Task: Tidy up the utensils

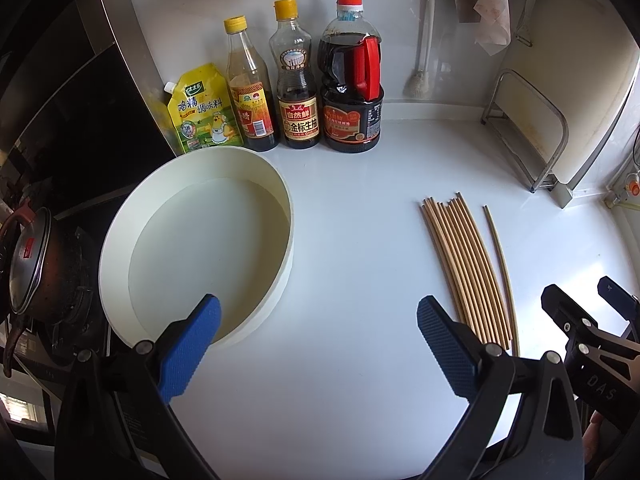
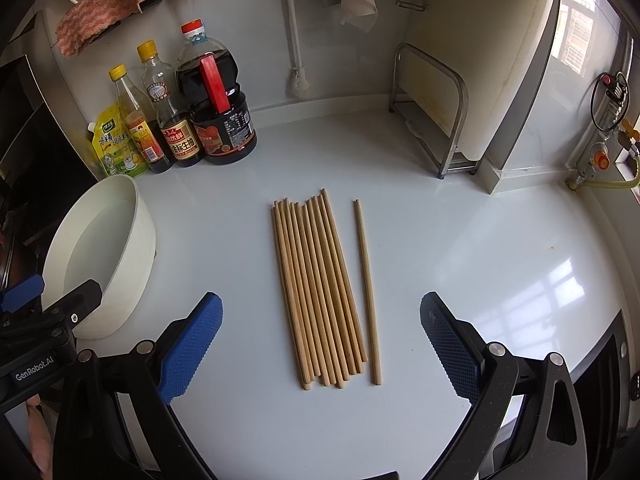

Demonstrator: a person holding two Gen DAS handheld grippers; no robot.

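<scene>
Chopsticks [image 2: 320,292] lie bundled mid-frame on the counter [image 2: 480,260], one stray chopstick [image 2: 366,292] just beside; we judge them light, stiff, prone to rolling, best pinched mid-length. Our right gripper [image 2: 320,344] and left gripper [image 1: 318,344] hold jaws wide, empty; white bowl [image 1: 120,240] lower left.

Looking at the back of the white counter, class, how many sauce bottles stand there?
3: a slim yellow-capped glass bottle on the left, a taller yellow-capped soy sauce bottle in the middle, and a big red-handled dark jug bottle on the right.
</scene>
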